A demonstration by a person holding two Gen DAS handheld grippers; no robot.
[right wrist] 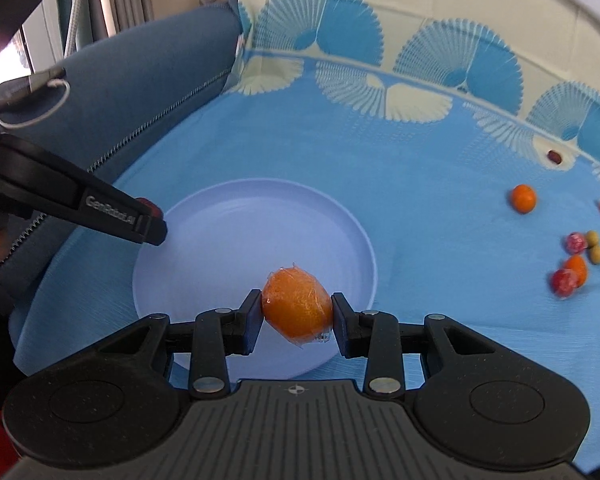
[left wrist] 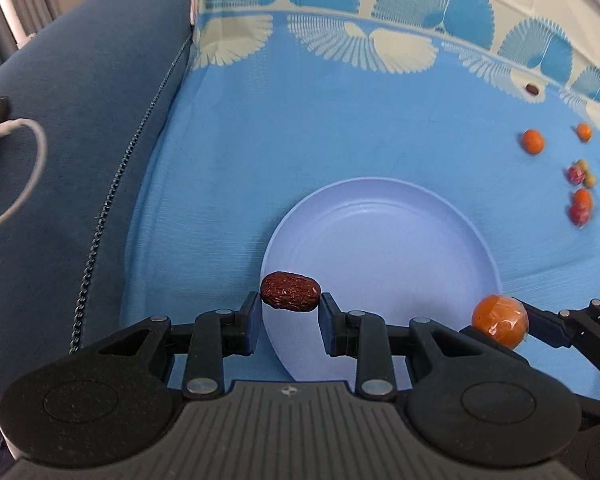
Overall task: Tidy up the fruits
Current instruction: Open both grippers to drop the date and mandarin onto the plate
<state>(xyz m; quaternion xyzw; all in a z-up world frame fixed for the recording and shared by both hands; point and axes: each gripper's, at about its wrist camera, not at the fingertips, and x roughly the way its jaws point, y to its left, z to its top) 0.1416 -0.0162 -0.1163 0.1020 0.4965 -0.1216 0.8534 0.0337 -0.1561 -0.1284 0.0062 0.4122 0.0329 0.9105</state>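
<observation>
Blue patterned cloth (left wrist: pixel 340 120) covered the surface, and nearest the cameras each gripper carried fruit over the pale plate (right wrist: pixel 300 216): the left gripper (left wrist: pixel 290 304) pinched a red date (left wrist: pixel 290 291) crosswise above the plate's left rim, the right gripper (right wrist: pixel 296 310) clamped a wrapped orange fruit (right wrist: pixel 297 305) above its near edge. Release lay straight below both. Farther right, loose fruits (right wrist: pixel 572 260), somewhat blurred, sat well apart from the plate.
</observation>
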